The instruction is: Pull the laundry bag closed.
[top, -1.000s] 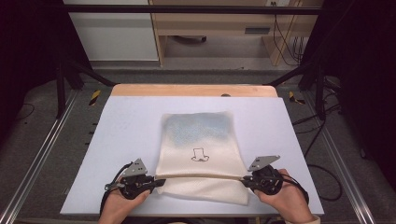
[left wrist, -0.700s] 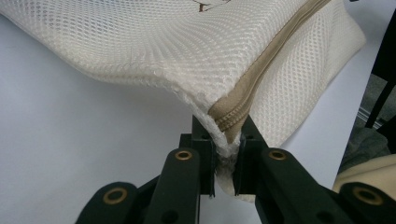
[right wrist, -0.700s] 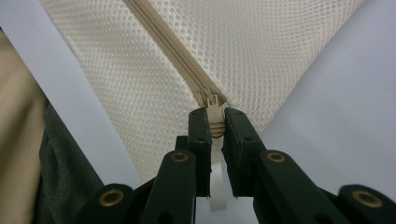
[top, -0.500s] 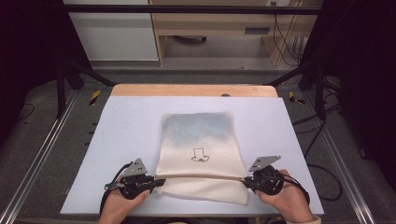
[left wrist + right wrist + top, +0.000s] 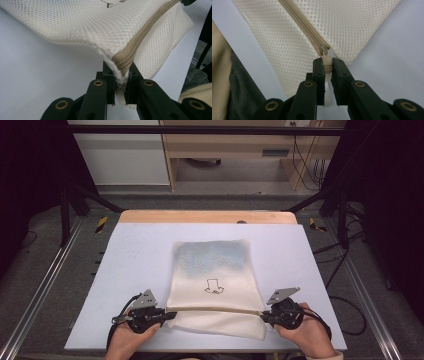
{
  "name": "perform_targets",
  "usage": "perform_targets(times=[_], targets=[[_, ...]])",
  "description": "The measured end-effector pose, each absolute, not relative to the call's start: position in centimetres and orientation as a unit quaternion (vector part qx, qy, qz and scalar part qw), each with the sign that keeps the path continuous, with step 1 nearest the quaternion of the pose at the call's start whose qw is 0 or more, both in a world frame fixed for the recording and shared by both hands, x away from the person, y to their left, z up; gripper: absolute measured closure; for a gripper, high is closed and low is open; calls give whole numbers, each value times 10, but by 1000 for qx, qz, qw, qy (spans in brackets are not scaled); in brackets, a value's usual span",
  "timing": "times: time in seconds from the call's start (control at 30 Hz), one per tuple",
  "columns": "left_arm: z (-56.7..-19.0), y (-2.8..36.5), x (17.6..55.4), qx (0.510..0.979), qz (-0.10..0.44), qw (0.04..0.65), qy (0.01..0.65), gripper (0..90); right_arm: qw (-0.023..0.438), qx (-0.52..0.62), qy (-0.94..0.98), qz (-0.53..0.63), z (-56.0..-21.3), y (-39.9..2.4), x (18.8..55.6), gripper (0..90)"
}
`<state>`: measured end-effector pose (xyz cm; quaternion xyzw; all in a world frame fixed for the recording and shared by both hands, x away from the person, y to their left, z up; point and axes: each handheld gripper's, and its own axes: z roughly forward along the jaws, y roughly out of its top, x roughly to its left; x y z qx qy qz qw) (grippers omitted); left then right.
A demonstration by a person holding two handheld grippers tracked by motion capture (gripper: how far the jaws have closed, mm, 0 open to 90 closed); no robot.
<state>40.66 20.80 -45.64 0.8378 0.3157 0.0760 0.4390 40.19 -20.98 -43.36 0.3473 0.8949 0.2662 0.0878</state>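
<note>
A cream mesh bag (image 5: 212,270) with a small black drawing lies in the middle of the white table (image 5: 125,250). A tan zipper (image 5: 215,309) runs across its near part. My left gripper (image 5: 167,314) is shut on the bag's left corner at the zipper's end (image 5: 120,66). My right gripper (image 5: 261,315) is shut on the zipper pull (image 5: 326,62) at the bag's right edge. The mesh (image 5: 352,27) spreads away from the right jaws. The near flap of the bag hangs below the zipper line toward the table's front edge.
A wooden strip (image 5: 207,216) borders the table's far edge. Metal rails (image 5: 45,285) run along both sides of the table. A wooden shelf unit (image 5: 235,150) and cables stand beyond on the floor. The person's hands (image 5: 305,335) hold both grippers at the near edge.
</note>
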Motion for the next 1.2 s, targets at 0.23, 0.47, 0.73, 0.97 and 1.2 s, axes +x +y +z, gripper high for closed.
perform_targets(times=[0.23,0.47,0.73,0.97,1.2], targets=[[-457,208,407,838,74,438,316,815,87,346,896,266,-434,-210,402,816],[-460,208,408,843,63,422,327,801,84,348,897,258,-439,-208,402,815],[-460,209,408,845,54,409,341,770,79,347,902,245,-443,-201,402,814],[-459,209,408,842,59,404,353,656,83,357,898,242,-444,-202,404,746],[-457,210,406,838,67,399,367,434,82,380,883,264,-438,-200,406,467]])
